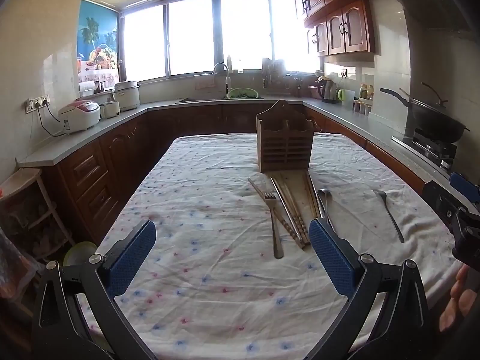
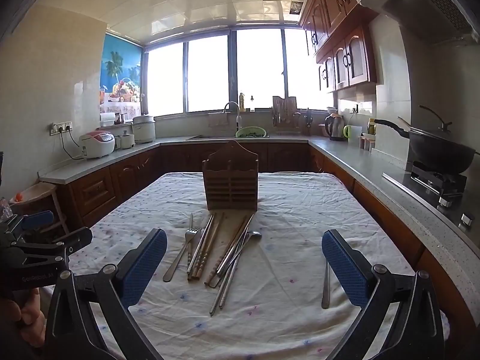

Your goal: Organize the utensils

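A wooden utensil holder (image 1: pixel 284 141) stands upright near the table's far end; it also shows in the right wrist view (image 2: pixel 230 180). In front of it lie a fork (image 1: pixel 274 225), wooden and metal chopsticks (image 1: pixel 292 213), a spoon (image 1: pixel 324 201) and a second fork (image 1: pixel 388 213) apart to the right. The right wrist view shows the fork (image 2: pixel 181 253), the chopsticks (image 2: pixel 207 247), the spoon (image 2: pixel 240 250) and the separate fork's handle (image 2: pixel 326 285). My left gripper (image 1: pixel 232 255) is open and empty, short of the utensils. My right gripper (image 2: pixel 244 265) is open and empty above them.
The table wears a white flowered cloth (image 1: pixel 210 270). Counters ring it: rice cookers (image 1: pixel 79 115) at left, a sink (image 1: pixel 222 97) at the back, a kettle (image 1: pixel 327 90) and a wok on the stove (image 1: pixel 435 123) at right. A wooden stool (image 1: pixel 27 180) stands at left.
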Demonstrator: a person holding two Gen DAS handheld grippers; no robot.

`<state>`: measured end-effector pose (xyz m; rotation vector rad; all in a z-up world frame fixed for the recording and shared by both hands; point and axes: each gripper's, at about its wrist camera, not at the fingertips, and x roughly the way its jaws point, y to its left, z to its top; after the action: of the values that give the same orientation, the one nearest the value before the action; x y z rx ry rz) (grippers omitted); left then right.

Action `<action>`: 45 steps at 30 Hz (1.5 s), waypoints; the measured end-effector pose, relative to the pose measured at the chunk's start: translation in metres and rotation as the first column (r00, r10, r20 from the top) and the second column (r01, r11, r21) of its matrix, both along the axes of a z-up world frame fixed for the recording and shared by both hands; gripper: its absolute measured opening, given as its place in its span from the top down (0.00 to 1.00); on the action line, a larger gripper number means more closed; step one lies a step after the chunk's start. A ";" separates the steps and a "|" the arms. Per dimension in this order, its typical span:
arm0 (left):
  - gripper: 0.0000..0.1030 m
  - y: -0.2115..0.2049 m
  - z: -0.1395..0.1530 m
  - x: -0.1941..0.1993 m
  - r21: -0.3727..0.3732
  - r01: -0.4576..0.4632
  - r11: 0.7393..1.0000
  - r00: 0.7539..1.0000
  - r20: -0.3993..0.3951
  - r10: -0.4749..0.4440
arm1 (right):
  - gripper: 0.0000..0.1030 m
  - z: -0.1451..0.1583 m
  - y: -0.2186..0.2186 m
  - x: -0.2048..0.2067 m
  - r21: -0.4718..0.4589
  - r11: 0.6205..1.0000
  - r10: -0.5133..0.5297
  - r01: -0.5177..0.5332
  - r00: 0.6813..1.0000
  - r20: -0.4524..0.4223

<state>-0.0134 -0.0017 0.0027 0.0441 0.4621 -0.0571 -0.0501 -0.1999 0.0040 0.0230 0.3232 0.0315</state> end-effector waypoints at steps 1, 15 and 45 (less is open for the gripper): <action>0.00 0.000 0.000 0.001 0.000 -0.003 1.000 1.000 0.000 0.003 | 0.00 0.000 0.000 0.000 0.001 1.000 -0.001 0.001 1.000 -0.001; 0.00 0.004 0.005 -0.001 -0.012 -0.017 1.000 1.000 0.014 0.017 | 0.00 -0.002 0.002 0.000 0.008 1.000 0.008 -0.008 1.000 0.003; 0.00 0.007 0.009 0.001 -0.021 -0.030 0.999 0.999 0.019 0.030 | 0.00 0.004 0.004 -0.003 0.017 1.000 0.023 -0.023 1.000 0.011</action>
<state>-0.0127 0.0051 0.0112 0.0177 0.4427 -0.0318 -0.0530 -0.1959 0.0078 0.0364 0.3124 0.0574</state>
